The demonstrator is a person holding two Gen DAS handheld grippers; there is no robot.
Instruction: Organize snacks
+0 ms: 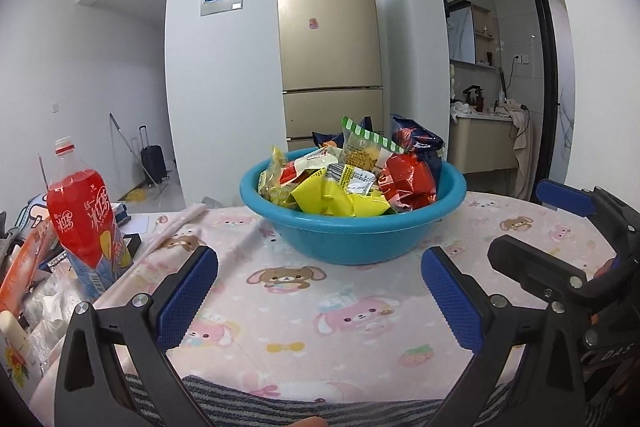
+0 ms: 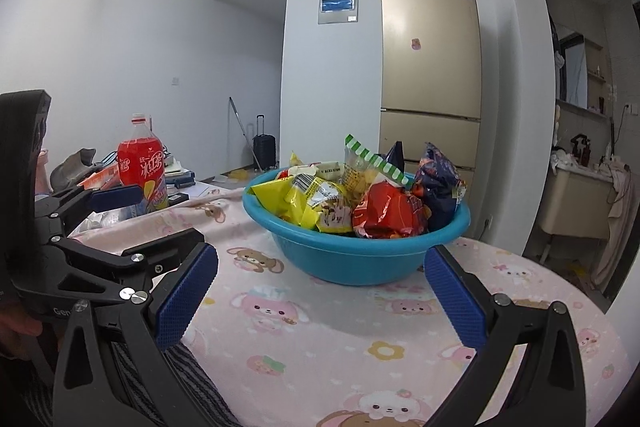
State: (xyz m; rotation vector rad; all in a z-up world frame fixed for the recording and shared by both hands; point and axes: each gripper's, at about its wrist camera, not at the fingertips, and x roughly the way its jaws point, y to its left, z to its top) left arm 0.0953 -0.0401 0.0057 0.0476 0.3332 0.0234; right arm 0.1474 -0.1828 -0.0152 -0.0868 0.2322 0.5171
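Left gripper [image 1: 320, 291] and right gripper [image 2: 320, 291] hover with jaws apart, holding nothing, short of the blue basin [image 1: 352, 239]. Snack packets [image 1: 348, 179] lie heaped inside it on the tablecloth [image 1: 320, 327]. This fits snacks gathered or awaiting sorting.

One blue basin [image 1: 352, 239], one red drink bottle [image 1: 82, 211], two grippers [image 1: 318, 301] [image 2: 320, 303]

Two low, side-by-side views toward one shared basin [image 1: 352, 227].
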